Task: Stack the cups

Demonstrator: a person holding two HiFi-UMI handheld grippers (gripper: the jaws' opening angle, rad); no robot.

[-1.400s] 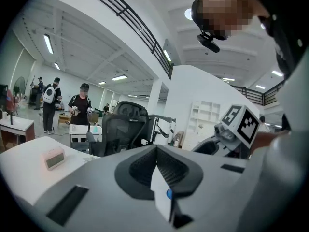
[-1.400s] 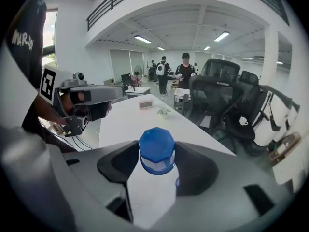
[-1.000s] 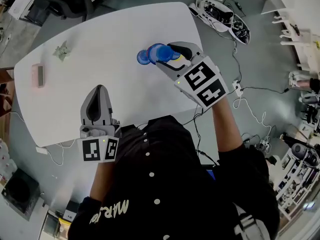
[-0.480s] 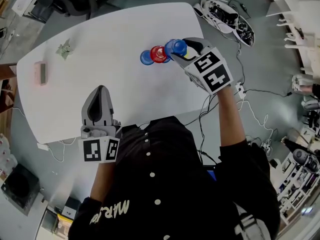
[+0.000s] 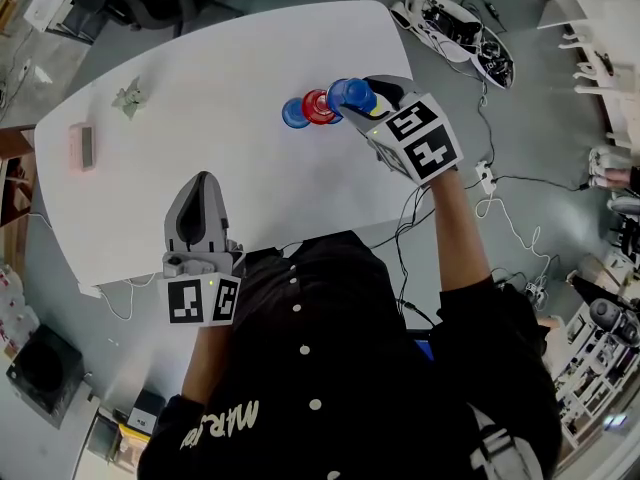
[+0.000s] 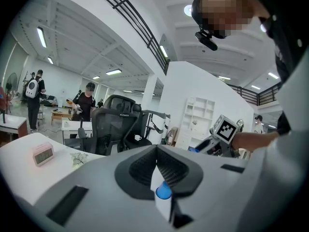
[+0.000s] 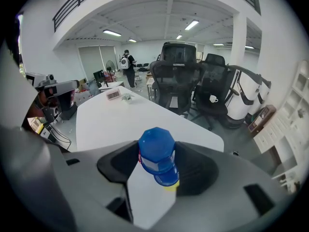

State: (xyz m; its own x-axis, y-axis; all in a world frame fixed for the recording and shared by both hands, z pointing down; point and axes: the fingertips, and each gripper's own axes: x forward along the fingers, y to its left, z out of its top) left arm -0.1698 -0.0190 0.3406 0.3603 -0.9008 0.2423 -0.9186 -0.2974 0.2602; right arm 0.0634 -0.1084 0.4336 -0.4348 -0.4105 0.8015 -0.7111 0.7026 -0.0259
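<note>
Right gripper (image 5: 362,104) is clamped on a blue cup (image 7: 157,154), one jaw on each side of it, and a sliver of yellow peeks out underneath; what that yellow is, I can't tell. In the head view the held cup sits at the far right end of the white counter (image 5: 200,118), just beside a red cup (image 5: 318,107). A second blue cup (image 5: 294,115) stands on the red one's other side, so it's three in a row. Whether the held cup touches the counter is hard to call from here.

Left gripper (image 5: 203,186) hangs over the near edge, well apart from the cups, jaws pressed together with nothing in them.

My read: this is the carry-over, with the blue cup about to go onto the red one. To do it well, centre the held cup squarely over the red cup first and keep it level. Then come straight down, because any sideways drift could knock the red cup into its blue neighbour. Let go only once it has seated. The idle left gripper could steady the red cup if it starts to skate.
</note>
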